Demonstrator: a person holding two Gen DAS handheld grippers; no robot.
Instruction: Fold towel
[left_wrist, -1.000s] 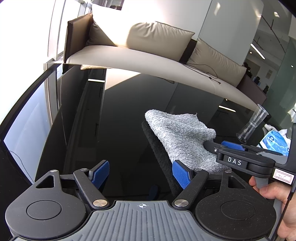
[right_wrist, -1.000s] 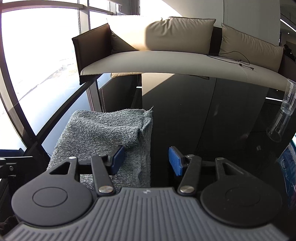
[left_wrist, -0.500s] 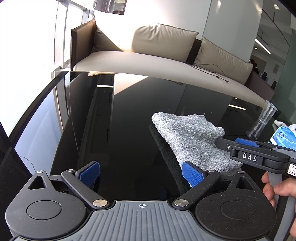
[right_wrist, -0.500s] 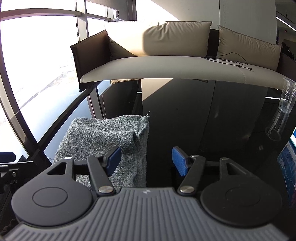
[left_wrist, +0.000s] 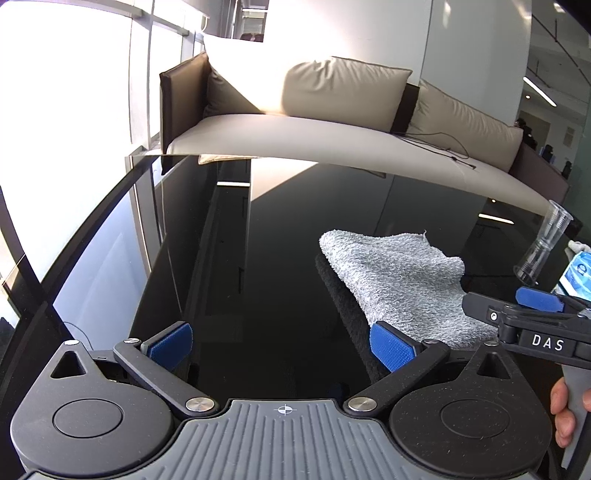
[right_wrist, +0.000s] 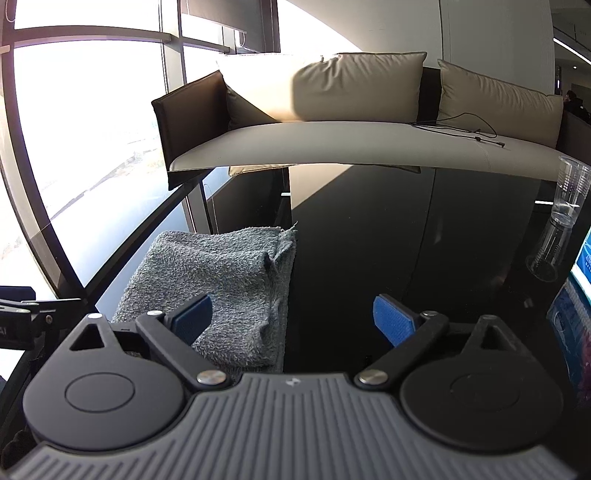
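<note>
A grey terry towel (left_wrist: 399, 284) lies folded on the glossy black table (left_wrist: 258, 266), with one loose corner sticking up at its far edge. My left gripper (left_wrist: 281, 345) hovers just left of the towel's near end. Its jaws are opening wide, with only bare table between them. In the right wrist view the towel (right_wrist: 221, 280) lies at the lower left. My right gripper (right_wrist: 293, 319) is over its near right edge, jaws opening and pads clear of the cloth. The right gripper (left_wrist: 509, 302) also shows beside the towel, held by a hand (left_wrist: 565, 413).
A stack of clear plastic cups (right_wrist: 565, 218) stands at the table's right, with a blue and white packet (right_wrist: 580, 280) near it. A beige sofa (left_wrist: 332, 147) runs behind the table's far edge. Bright windows (right_wrist: 92, 147) border the left side.
Both grippers' jaws have spread much wider. The right gripper has drawn back slightly from the towel, which lies as before.
</note>
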